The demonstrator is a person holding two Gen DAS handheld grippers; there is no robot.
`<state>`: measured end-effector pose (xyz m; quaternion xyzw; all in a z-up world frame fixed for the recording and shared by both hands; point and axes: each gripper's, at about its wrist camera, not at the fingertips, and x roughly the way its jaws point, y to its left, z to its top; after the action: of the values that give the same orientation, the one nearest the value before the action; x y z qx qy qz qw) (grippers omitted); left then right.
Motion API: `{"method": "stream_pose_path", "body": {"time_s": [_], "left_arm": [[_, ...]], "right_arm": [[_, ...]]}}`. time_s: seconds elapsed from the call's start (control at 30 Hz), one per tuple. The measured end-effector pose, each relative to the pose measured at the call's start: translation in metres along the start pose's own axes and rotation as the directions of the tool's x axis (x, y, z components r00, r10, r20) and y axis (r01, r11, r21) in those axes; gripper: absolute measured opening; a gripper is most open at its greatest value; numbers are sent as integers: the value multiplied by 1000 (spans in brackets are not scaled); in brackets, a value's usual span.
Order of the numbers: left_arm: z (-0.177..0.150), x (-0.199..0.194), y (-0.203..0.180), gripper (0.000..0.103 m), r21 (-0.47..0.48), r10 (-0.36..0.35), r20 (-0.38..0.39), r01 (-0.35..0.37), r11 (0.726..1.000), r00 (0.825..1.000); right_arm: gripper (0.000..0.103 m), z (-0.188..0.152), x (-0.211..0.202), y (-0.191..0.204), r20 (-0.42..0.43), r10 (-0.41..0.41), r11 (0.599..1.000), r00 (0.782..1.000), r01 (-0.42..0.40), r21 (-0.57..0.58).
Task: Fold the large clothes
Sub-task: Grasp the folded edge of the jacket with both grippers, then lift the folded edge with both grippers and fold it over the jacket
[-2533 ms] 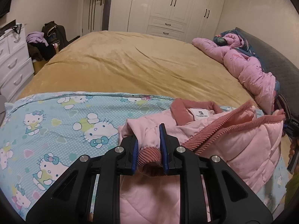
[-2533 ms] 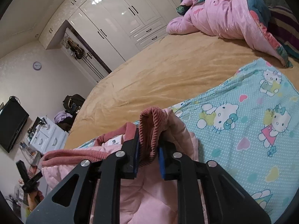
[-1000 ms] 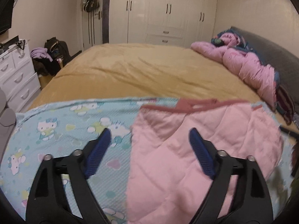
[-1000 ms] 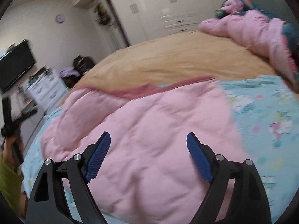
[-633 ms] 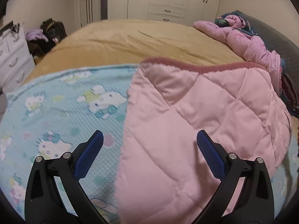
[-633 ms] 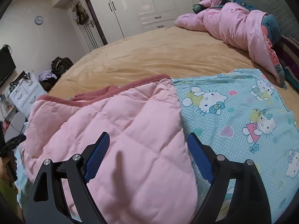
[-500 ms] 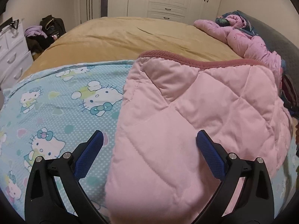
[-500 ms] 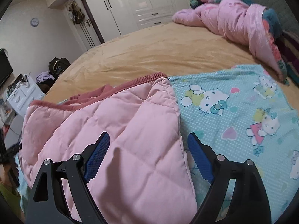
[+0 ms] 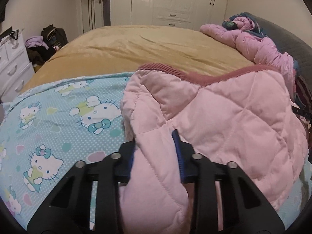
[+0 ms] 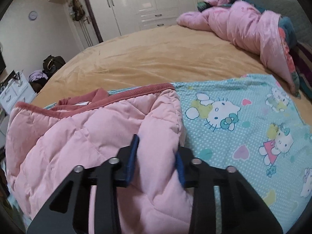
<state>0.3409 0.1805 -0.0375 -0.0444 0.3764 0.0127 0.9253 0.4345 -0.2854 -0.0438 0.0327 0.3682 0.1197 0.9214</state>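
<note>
Left gripper was recorded with its blue pads drawn in on a thick roll of the pink quilted jacket, taken at the jacket's left edge near the person. Right gripper was recorded likewise, its pads pinching a bunched ridge of the same jacket at the right edge. Neither pair of pads met; padded fabric filled the gap in both views.

The jacket was observed lying on the Hello Kitty sheet, which was spread over the tan bed cover. The darker ribbed trim was seen running along the far edge, with the collar showing just behind it in the right wrist view. The body appeared already doubled over, quilted side up, sleeves out of sight.

Step in hand was judged to be the start of a further fold: both near side edges gripped, cloth not clearly lifted from the sheet.

Next move was judged to call for an even lift of both sides and a carry toward the ribbed trim, hands kept level so the fold line stays straight. The fill was expected to be bulky and springy, so a firm pinch would be needed; slipping of inner layers was noted as the main risk.

A second pink padded garment was noted at the head of the bed, well apart.
</note>
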Motion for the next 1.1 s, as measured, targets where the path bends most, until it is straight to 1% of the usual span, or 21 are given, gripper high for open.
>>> {"method": "stream_pose_path", "body": {"time_s": [0.07, 0.17, 0.23, 0.33, 0.4, 0.43, 0.5, 0.6, 0.7, 0.8, 0.9, 1.03, 1.07, 1.1], "left_arm": [[1, -10, -1, 14, 14, 4, 30, -4, 1000, 1000], [8, -36, -1, 13, 23, 16, 115, -19, 1000, 993], [15, -52, 0, 12, 13, 12, 164, -14, 1000, 986], [26, -71, -2, 11, 4, 0, 221, -1, 1000, 975], [35, -81, -4, 10, -2, 2, 253, -2, 1000, 967], [40, -85, -4, 9, -5, 3, 271, -1, 1000, 962], [49, -91, -5, 9, -10, 13, 302, -10, 1000, 953], [60, -93, -4, 9, -12, 24, 318, -22, 1000, 948], [68, -86, -1, 8, -9, 37, 316, -36, 999, 948], [72, -74, 3, 8, -17, 49, 306, -46, 999, 951], [75, -60, 5, 8, -23, 60, 294, -55, 998, 954], [78, -36, 6, 8, -32, 76, 266, -70, 997, 961], [78, -31, 7, 6, -34, 81, 261, -74, 997, 962], [78, -24, 9, 6, -41, 93, 255, -86, 995, 962]], "right_arm": [[21, -1, -16, 3, 54, -11, 999, 998, 13, -29], [19, 1, -44, 2, 144, -6, 999, 990, 11, -32], [18, 6, -65, 1, 200, 4, 999, 980, 3, -33], [17, 17, -94, 3, 280, 26, 999, 960, -17, -34], [17, 26, -108, 7, 332, 32, 999, 943, -20, -39], [17, 33, -117, 11, 365, 40, 999, 930, -26, -42], [16, 48, -125, 15, 397, 48, 999, 917, -35, -42], [16, 67, -128, 20, 427, 48, 998, 903, -29, -52], [16, 79, -122, 20, 430, 44, 999, 902, -29, -42], [16, 89, -106, 19, 426, 22, 999, 904, -4, -44], [16, 90, -87, 15, 399, -2, 999, 917, 18, -36], [16, 86, -65, 10, 369, -20, 1000, 929, 27, -15], [16, 85, -60, 7, 361, -23, 1000, 932, 27, -7], [16, 84, -56, 6, 354, -23, 1000, 935, 25, -2]]}}
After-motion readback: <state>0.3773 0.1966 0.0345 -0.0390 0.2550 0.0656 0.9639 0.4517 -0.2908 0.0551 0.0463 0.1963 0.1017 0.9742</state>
